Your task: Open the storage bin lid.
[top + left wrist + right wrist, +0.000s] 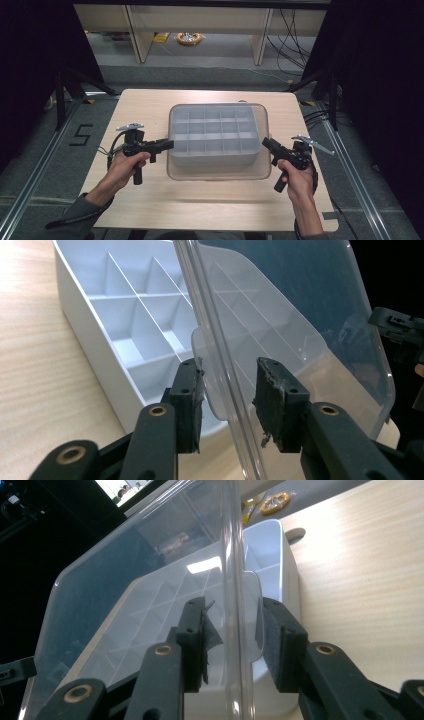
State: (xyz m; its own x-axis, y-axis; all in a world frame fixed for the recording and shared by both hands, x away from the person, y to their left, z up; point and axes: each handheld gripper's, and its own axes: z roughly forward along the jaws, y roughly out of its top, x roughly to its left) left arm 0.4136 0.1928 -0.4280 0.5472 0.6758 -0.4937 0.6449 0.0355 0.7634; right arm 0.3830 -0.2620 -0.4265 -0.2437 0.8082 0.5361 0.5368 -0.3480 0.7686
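Compartment box point(212, 134) sits in the middle of the wooden table point(150, 200), white-walled and divided by thin partitions into a grid; from the high view it reads as four rows of five cells, twenty in all, every cell empty. One clear plastic lid point(220, 172) goes with it, showing as a transparent rounded rim around and in front of the box.

Two grippers work at it, one in each hand. The left gripper point(169, 144) comes in from the box's left end, held by the left hand point(125, 167). In the left gripper view its two black jaws stand spread, with the lid's clear edge point(220, 365) running up between them; neither pad presses on the plastic, though the small tab on the lid's edge point(212, 395) lies just beside the left pad point(192, 400).

The right gripper point(266, 143) reaches the box's right end from the right hand point(297, 182). In the right gripper view its two jaws are likewise apart, straddling the lid's edge point(235, 580), with a gap on each side of the plastic. Behind the lid the white box wall point(287, 570) and its cells show through the clear sheet.

One yellow roll point(189, 38) lies on the floor beyond the table.
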